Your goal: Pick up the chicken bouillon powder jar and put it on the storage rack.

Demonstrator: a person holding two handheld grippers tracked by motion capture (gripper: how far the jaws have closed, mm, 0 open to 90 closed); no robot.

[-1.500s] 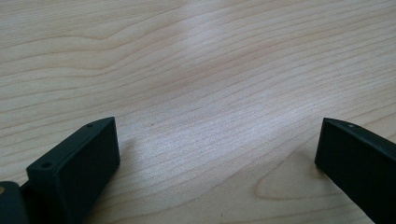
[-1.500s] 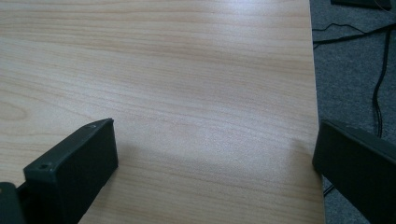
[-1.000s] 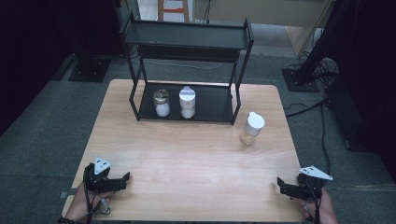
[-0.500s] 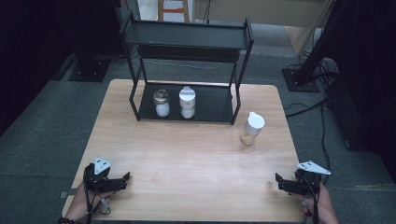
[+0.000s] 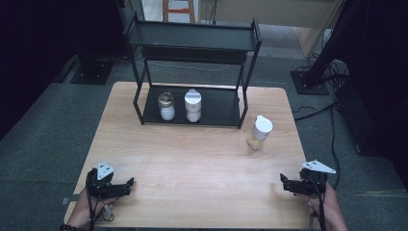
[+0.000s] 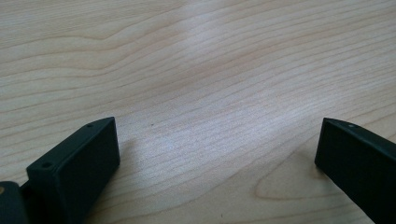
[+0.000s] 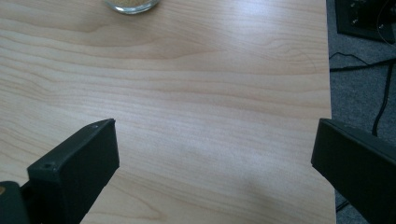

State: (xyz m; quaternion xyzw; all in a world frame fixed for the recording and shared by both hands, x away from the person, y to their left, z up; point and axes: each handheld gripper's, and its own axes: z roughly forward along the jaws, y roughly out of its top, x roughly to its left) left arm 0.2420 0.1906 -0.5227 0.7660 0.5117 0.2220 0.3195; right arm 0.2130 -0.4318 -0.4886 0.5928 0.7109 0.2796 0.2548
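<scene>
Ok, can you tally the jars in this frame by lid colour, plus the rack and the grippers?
White-lidded jars: 2, one on the rack's lower shelf, one standing on the table
Gold-lidded jar: 1, on the lower shelf
Black rack: 1
Grippers: 2, left gripper, right gripper
Total: 6

I take the two-tier rack (image 5: 192, 72) at the far middle of the table (image 5: 192, 173) as my landmark. On its lower shelf stand two jars side by side: the metal-lidded jar (image 5: 166, 106) to the left, the flip-cap jar (image 5: 193, 106) just right of it. Outside the rack, right of its right legs and nearer me, the third jar (image 5: 260, 133) stands on the table. My left gripper (image 5: 126, 185) lies well before the rack at the near left edge, my right gripper (image 5: 285, 182) at the near right edge, before the third jar (image 7: 132, 4).
</scene>
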